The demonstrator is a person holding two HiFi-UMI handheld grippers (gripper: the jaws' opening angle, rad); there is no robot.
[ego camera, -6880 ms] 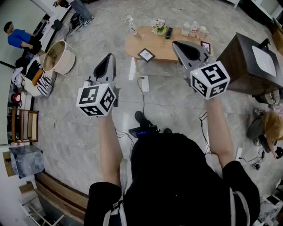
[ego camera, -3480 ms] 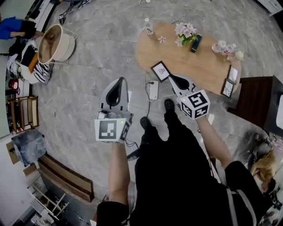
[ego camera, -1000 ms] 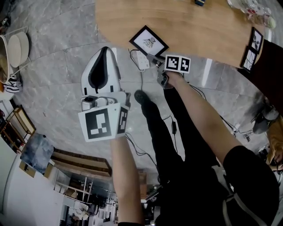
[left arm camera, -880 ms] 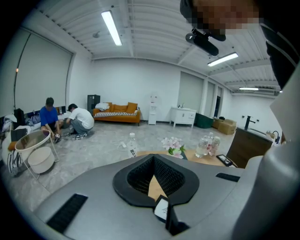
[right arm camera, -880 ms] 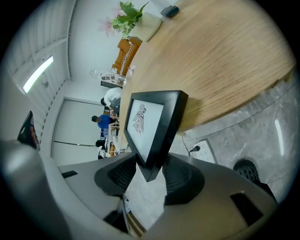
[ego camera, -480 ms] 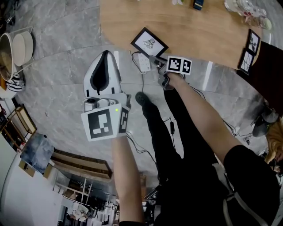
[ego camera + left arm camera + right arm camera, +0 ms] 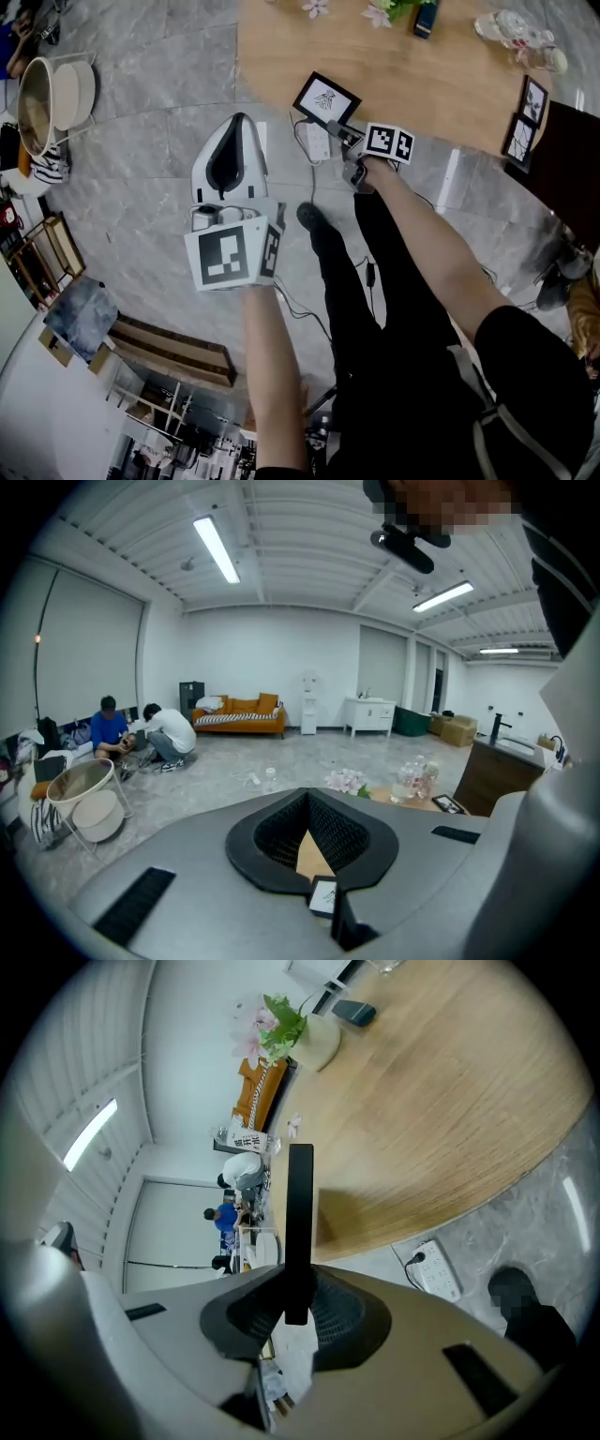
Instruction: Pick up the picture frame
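Right gripper (image 7: 343, 132) is pinching the picture frame (image 7: 326, 97) by one low corner at the near left corner of the tabletop (image 7: 441, 89). You are holding the left gripper (image 7: 232, 131) off the table above the floor, its jaws pressed together on nothing. Judged risk: because you are gripping so close to a corner, the frame is probably hanging off-centre. A quick lift could therefore let it pivot between the pads or slide out. It would then be falling past the table's near edge towards the power strip (image 7: 317, 142) on the floor. A roll of your wrist could also be dragging the frame's far corner across the wood. Hard to make out: in the right gripper view the frame is showing edge-on as a dark bar. That bar is covering the pad contact, so you are not seeing how deep the bite is. No view is showing whether the frame's far edge is touching the tabletop or clear of it. Any rear stand is hidden.
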